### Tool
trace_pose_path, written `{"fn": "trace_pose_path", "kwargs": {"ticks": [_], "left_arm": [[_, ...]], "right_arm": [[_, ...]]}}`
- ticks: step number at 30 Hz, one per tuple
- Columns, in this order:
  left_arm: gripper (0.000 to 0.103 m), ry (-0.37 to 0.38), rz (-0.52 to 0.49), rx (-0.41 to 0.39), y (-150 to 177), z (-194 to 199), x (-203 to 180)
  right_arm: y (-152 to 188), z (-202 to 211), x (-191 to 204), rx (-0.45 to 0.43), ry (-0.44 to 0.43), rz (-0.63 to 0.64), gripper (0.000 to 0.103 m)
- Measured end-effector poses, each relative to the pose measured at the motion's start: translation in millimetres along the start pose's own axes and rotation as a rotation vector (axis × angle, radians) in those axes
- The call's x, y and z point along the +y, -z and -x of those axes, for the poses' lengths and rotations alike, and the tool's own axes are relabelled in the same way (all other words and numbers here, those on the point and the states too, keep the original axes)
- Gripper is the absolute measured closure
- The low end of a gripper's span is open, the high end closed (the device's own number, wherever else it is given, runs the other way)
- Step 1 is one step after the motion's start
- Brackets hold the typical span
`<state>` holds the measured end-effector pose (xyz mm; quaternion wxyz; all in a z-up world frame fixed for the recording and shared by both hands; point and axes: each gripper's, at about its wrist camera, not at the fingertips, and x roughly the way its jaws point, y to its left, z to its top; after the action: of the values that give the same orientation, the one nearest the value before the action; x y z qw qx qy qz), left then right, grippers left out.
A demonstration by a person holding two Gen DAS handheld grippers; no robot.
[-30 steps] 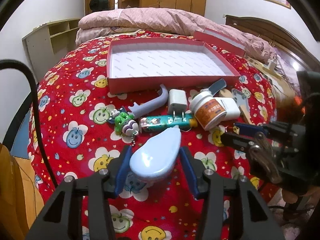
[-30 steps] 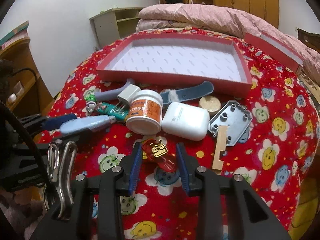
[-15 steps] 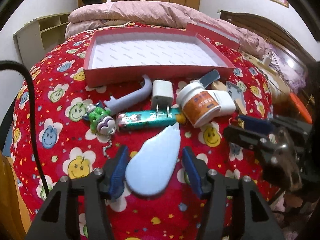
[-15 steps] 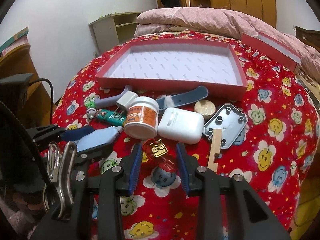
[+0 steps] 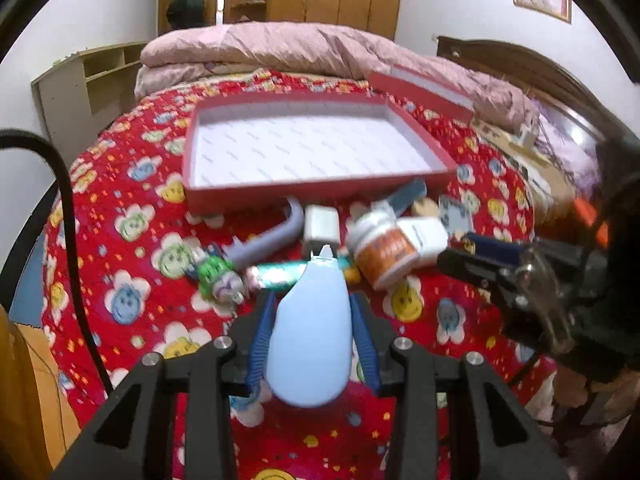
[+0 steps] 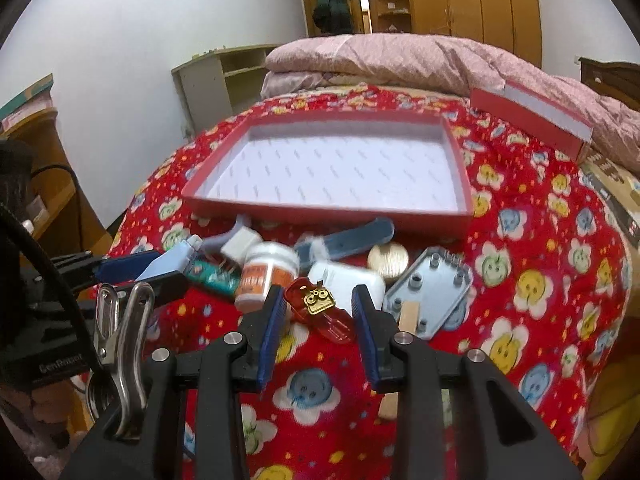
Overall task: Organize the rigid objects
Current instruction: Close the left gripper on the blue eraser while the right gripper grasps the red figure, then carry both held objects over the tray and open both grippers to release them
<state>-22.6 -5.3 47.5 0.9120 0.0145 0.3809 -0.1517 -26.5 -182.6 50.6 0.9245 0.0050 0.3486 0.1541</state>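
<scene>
My left gripper (image 5: pixel 313 300) is shut on a pale blue teardrop-shaped case (image 5: pixel 310 344), which points toward the pile and is held just above the bedspread. From the right wrist view that case (image 6: pixel 172 260) shows at the left, over a teal tube (image 6: pixel 212 276). My right gripper (image 6: pixel 318 296) is shut on a red translucent piece with a gold fitting (image 6: pixel 320 316), which lies slantwise between the blue pads. Beyond the pile lies a shallow red tray (image 5: pixel 320 196) with a white lining and nothing in it; its near rim (image 6: pixel 320 216) faces me.
Between grippers and tray lie a white charger plug (image 5: pixel 320 224), an orange-labelled jar (image 6: pixel 268 276), a white earbud case (image 6: pixel 344 284), a lilac hooked handle (image 5: pixel 272 236), a green toy keychain (image 5: pixel 216 280), a grey plate (image 6: pixel 428 292). The red lid (image 6: pixel 528 112) leans on the quilt.
The left fingers have shut on the pale blue case, now straight between them and raised. Both grippers have lifted and tilted up; the red piece stays in the right fingers.
</scene>
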Motion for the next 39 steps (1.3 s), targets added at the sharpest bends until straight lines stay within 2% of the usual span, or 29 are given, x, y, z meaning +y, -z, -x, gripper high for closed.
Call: {"fn": "trace_pose_path", "kwargs": {"ticks": [11,14,18,26,39], "left_arm": [[0.063,-0.036,0.009,-0.060,-65,-6,0],[0.063,-0.033,0.028,-0.060,-82,-12,-1],[0.063,-0.066,0.030,-0.064,-107,-21,1],[0.063,-0.076,0.061,-0.024,-146,-41,20],[0.063,-0.135,0.071,0.074,-163,-109,28]], "right_arm": [[-56,-12,-23,-0.027,0.029,-0.007,0.068],[-72,-20,-33,-0.013,0.024,-0.029,0.068],[-88,-31,-43,0.012,0.020,-0.050,0.068],[-110,-67,-60,0.073,0.023,-0.079,0.068],[-128,-119,-76,0.137,0.047,-0.102,0.068]]}}
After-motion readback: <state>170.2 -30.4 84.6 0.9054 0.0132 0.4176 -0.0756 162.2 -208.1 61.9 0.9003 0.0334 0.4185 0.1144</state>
